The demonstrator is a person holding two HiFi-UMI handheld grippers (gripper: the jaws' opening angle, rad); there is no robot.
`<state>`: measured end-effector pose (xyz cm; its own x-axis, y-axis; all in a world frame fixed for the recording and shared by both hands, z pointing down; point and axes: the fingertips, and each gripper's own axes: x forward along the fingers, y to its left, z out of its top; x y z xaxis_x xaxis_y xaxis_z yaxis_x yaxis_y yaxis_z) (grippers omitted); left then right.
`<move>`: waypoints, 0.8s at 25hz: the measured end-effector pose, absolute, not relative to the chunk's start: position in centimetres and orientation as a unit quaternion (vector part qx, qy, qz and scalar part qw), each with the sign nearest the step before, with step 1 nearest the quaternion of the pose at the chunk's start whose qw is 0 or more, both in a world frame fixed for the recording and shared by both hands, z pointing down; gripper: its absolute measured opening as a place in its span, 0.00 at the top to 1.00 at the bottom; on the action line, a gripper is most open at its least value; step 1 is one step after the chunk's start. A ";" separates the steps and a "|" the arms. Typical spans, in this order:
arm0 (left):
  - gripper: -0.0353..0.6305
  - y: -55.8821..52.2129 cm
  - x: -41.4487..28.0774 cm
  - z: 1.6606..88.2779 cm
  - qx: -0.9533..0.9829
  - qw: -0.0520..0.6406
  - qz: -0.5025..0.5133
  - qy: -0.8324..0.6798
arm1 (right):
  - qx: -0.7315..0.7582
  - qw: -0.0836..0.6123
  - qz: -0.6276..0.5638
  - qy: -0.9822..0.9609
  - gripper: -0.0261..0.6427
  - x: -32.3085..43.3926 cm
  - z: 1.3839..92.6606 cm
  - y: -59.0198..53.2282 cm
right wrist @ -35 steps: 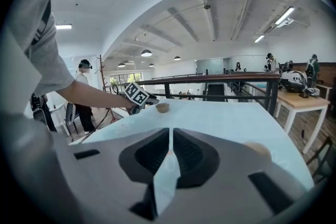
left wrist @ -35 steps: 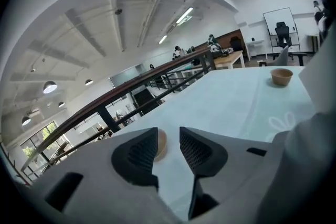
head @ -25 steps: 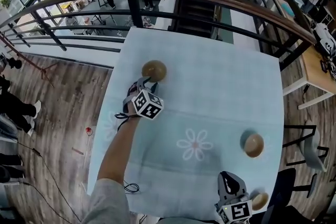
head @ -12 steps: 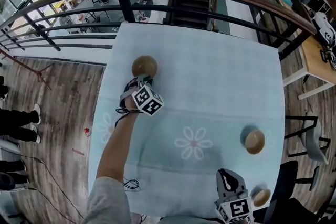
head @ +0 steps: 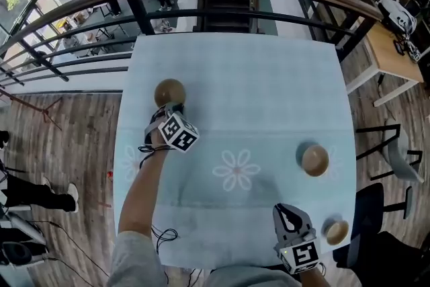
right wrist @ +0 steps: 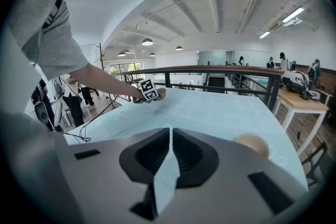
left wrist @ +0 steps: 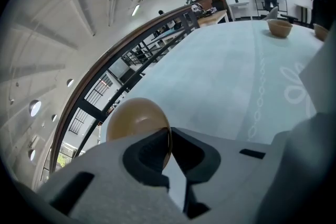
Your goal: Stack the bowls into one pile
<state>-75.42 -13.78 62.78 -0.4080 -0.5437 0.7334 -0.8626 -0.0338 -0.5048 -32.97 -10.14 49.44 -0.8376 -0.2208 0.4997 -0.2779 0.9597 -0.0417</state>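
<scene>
Since a second ago the left gripper (head: 173, 106) has slid forward to the brown bowl (head: 168, 91) at the far left of the counter (head: 262, 77), and its jaws, just drawn together, now pinch the bowl's near rim. Farther right, at the near edge, the right gripper (head: 287, 214) rests with its jaws together and nothing between them. To its right a second bowl (head: 314, 159) stands by the right edge, and a third bowl (head: 336, 232) sits apart from it at the near right corner.
</scene>
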 end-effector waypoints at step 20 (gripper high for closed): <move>0.91 -14.4 -44.8 54.1 0.646 0.117 0.459 -0.599 | 0.174 0.186 0.070 -0.964 0.92 -19.0 44.6 -14.2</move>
